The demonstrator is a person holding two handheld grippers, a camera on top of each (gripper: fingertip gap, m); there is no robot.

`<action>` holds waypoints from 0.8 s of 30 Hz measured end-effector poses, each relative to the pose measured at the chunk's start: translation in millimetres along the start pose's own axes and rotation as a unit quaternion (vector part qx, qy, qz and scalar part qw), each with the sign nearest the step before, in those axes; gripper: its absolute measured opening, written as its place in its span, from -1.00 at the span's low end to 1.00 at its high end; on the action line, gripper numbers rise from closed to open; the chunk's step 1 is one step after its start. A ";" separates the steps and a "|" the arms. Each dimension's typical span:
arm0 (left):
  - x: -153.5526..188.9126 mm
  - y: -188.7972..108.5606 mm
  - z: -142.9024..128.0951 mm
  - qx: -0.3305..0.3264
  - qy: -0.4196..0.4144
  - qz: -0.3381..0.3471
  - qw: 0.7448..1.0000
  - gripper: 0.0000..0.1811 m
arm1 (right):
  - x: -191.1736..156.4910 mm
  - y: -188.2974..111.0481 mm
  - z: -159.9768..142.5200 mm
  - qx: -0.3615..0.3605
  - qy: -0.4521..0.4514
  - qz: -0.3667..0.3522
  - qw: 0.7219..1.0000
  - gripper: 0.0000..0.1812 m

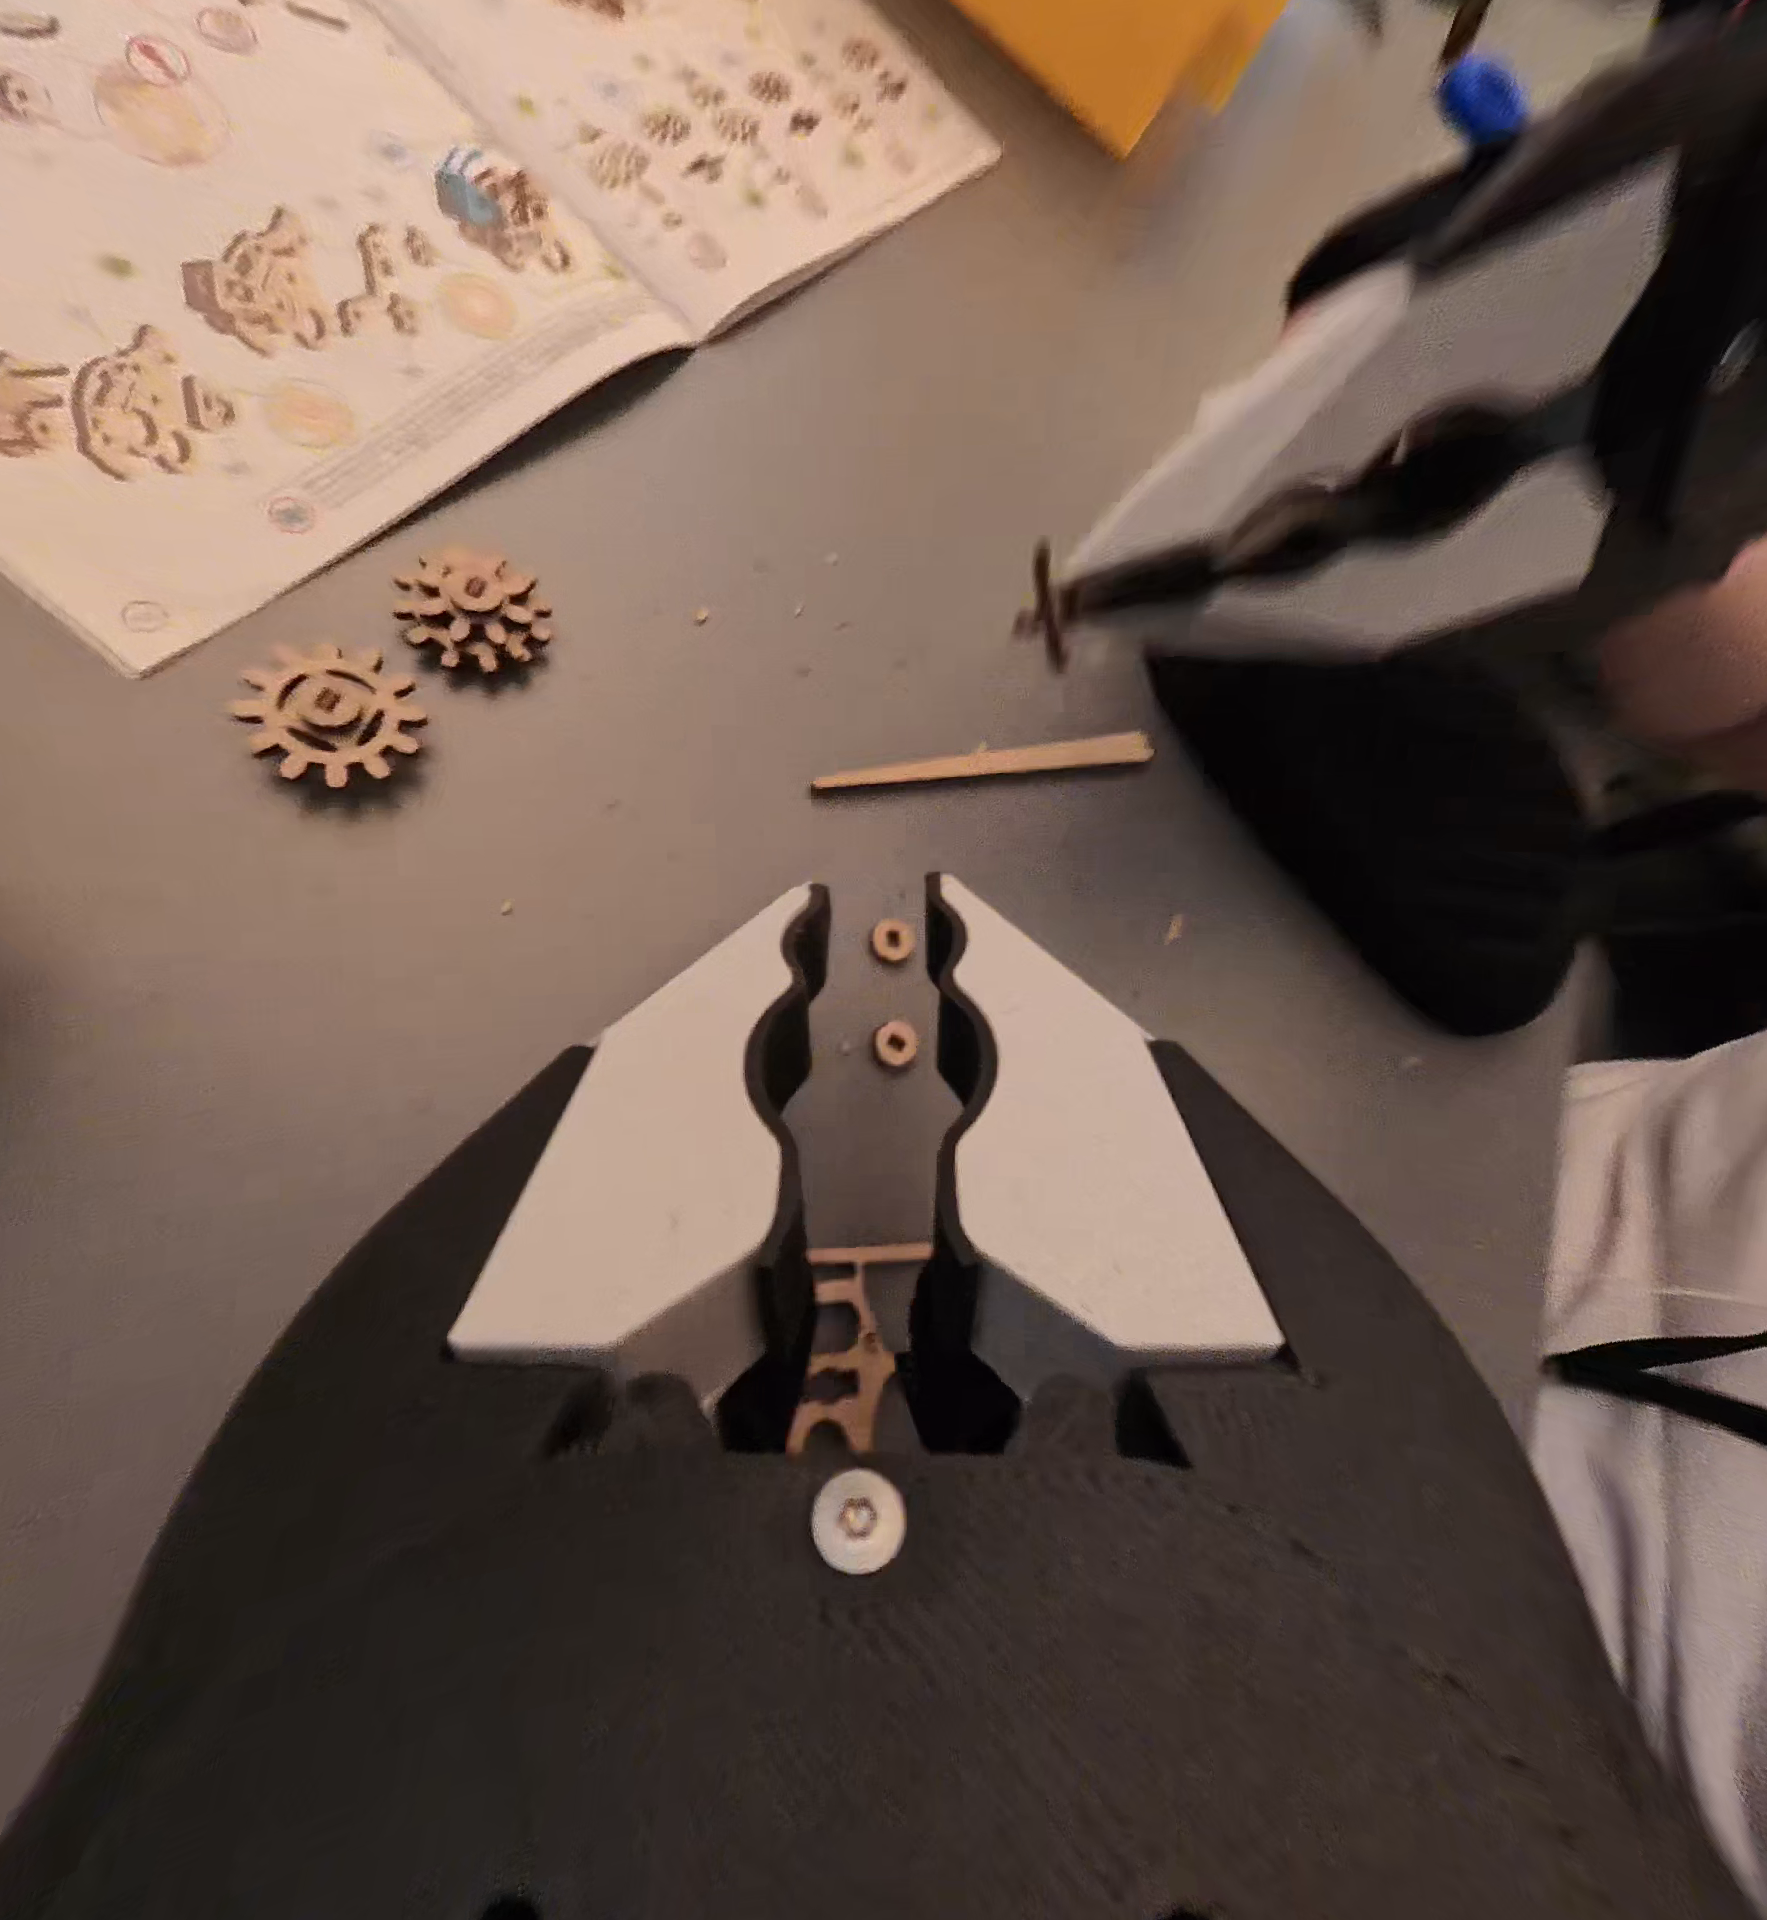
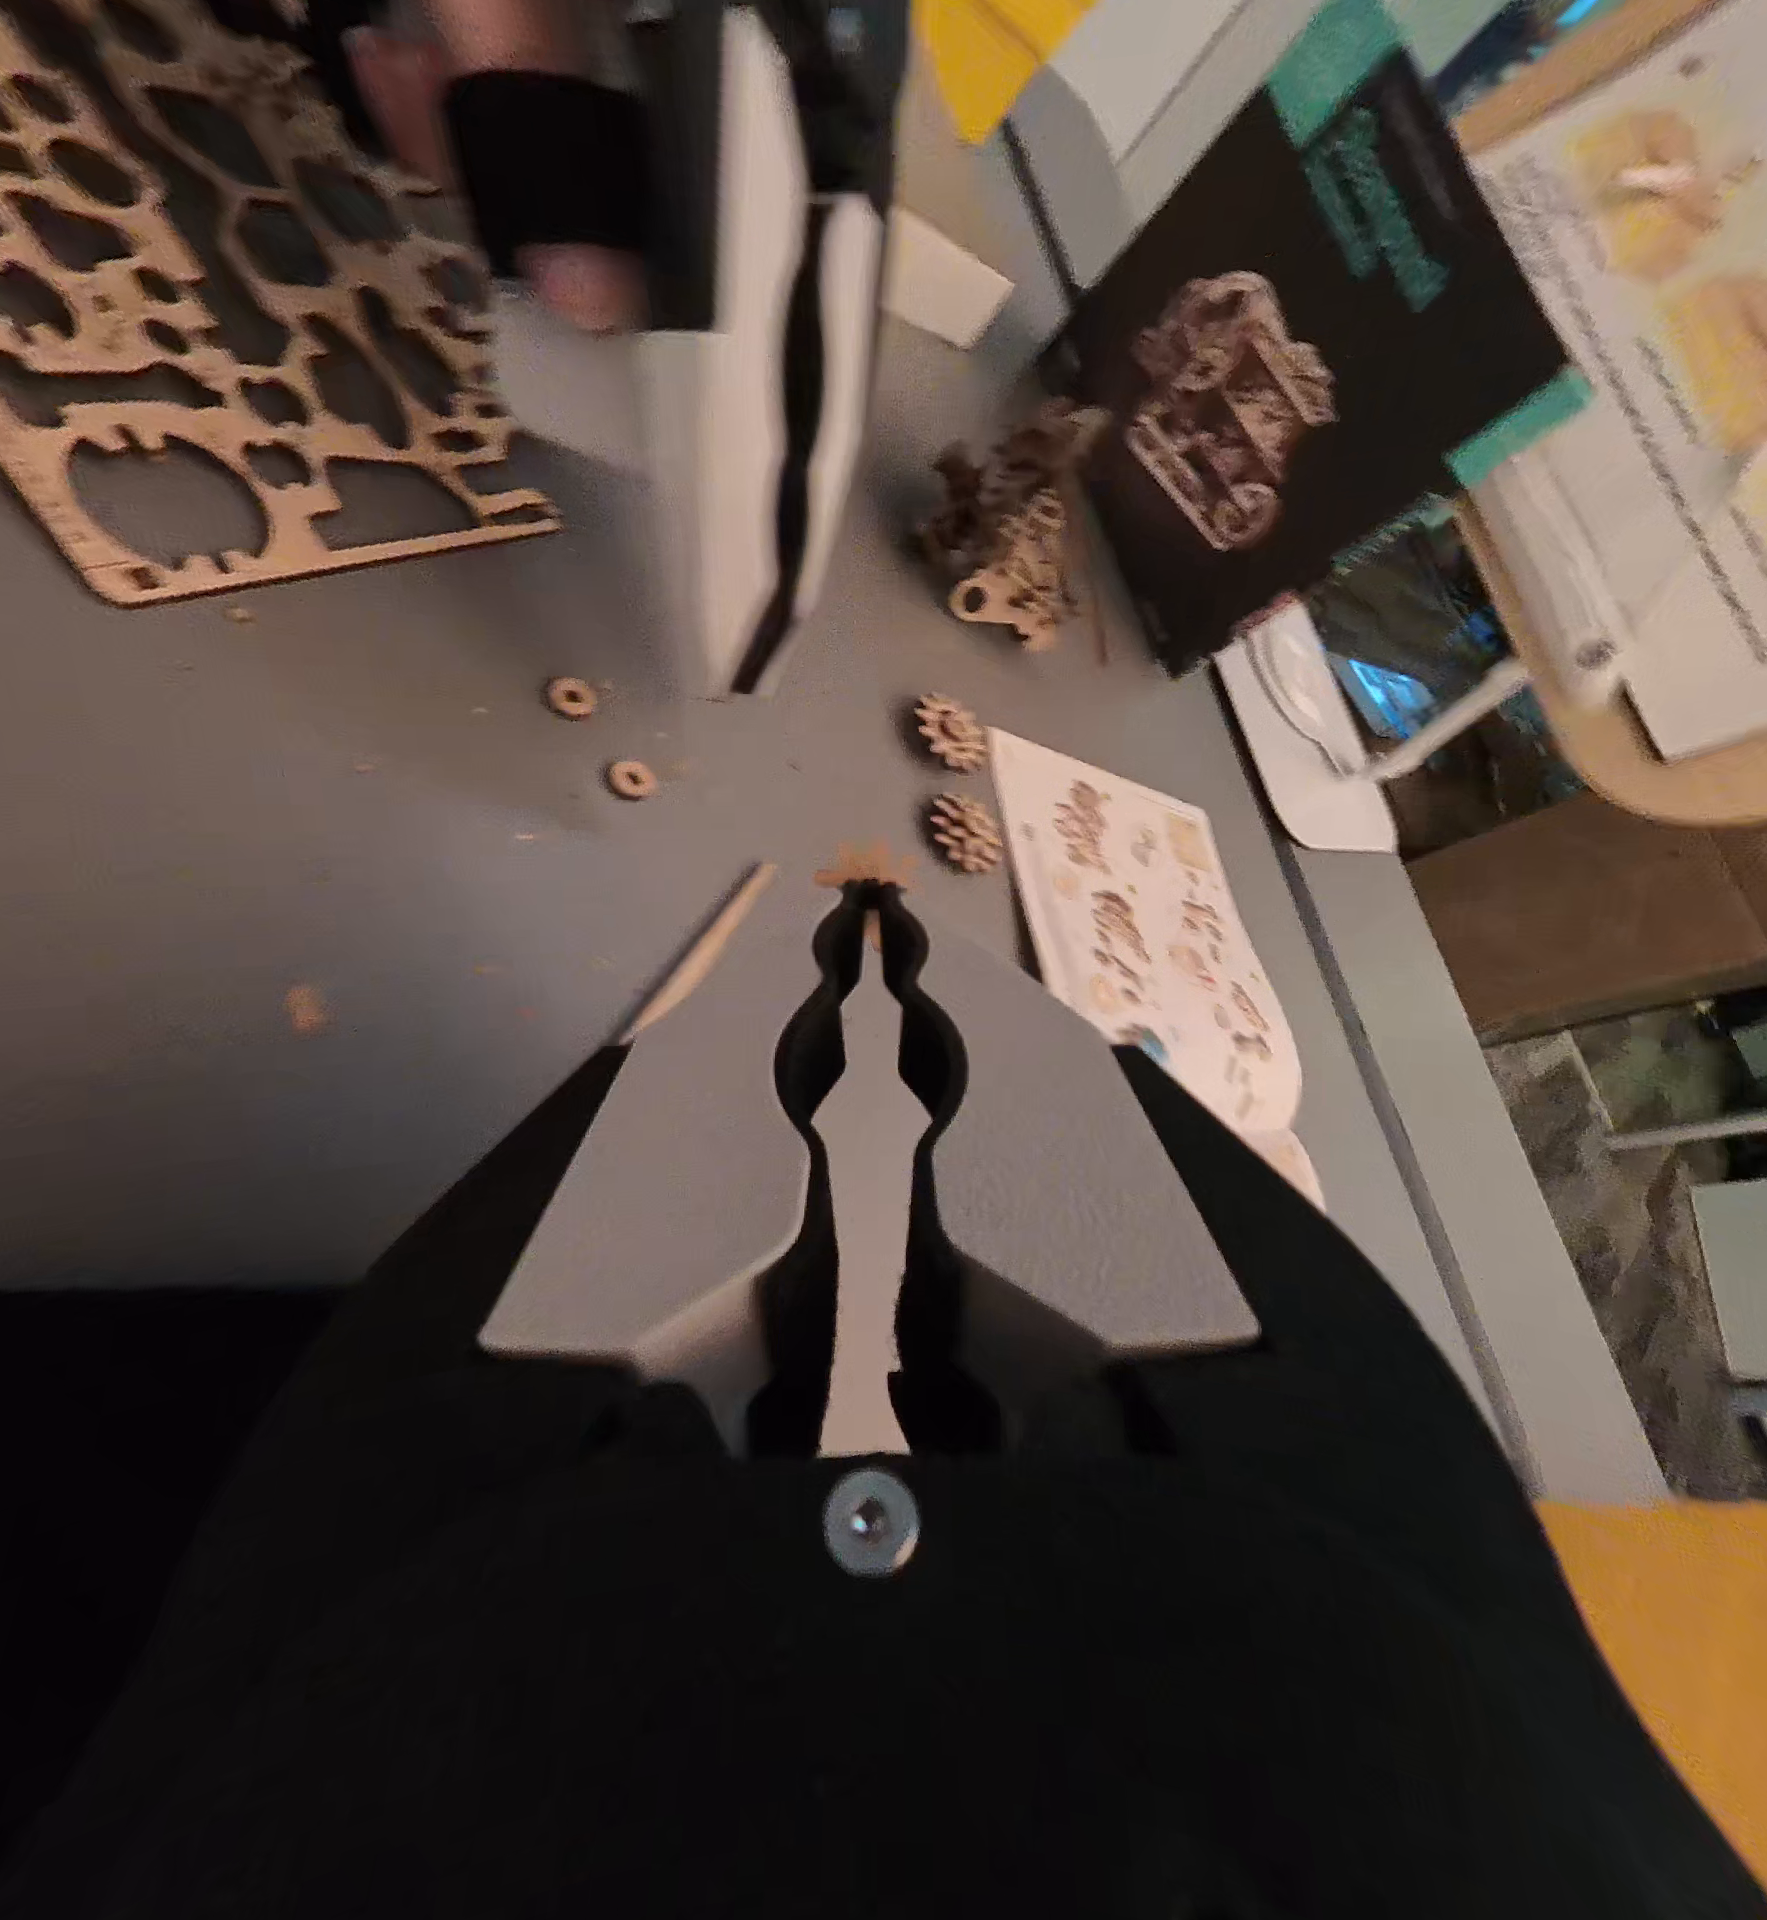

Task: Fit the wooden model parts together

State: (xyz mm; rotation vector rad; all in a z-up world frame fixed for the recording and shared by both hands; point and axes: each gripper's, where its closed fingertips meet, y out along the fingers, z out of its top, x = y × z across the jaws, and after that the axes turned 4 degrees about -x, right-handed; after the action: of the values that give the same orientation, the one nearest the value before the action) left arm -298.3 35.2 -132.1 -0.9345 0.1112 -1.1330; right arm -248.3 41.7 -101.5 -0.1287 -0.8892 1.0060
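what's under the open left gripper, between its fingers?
Under the left gripper: two small wooden washers lying on the grey table. Farther back, a cut-out wooden piece, mostly covered by the gripper body.

I am holding my left tool [image 1: 874, 894] parted over two small wooden washers [image 1: 891, 940] lying on the grey surface [image 1: 650, 831], while two wooden gears [image 1: 328, 712] are sitting beside the open instruction booklet [image 1: 339, 208].
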 end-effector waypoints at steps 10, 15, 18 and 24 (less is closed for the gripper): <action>-5.8 21.7 -19.1 -0.074 0.094 0.107 0.987 -0.78 | 103.0 -72.1 -7.7 0.091 0.125 -0.116 0.981 -0.98; 0.1 25.1 -20.2 -0.080 0.112 0.104 0.985 -0.75 | 127.6 -95.8 -11.6 0.098 0.147 -0.169 0.970 -0.98; 1.8 26.3 -20.3 -0.082 0.123 0.109 0.983 -0.72 | 146.6 -119.5 -13.1 0.109 0.156 -0.217 0.958 -0.98; 0.6 27.2 -20.1 -0.085 0.137 0.124 0.979 -0.74 | 161.7 -140.1 -16.9 0.152 0.213 -0.219 0.940 -0.98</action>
State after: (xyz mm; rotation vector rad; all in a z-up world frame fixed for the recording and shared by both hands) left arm -288.7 25.8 -163.1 -0.8817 0.5426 -1.0236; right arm -104.6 93.9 49.3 0.1100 -0.3337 0.6478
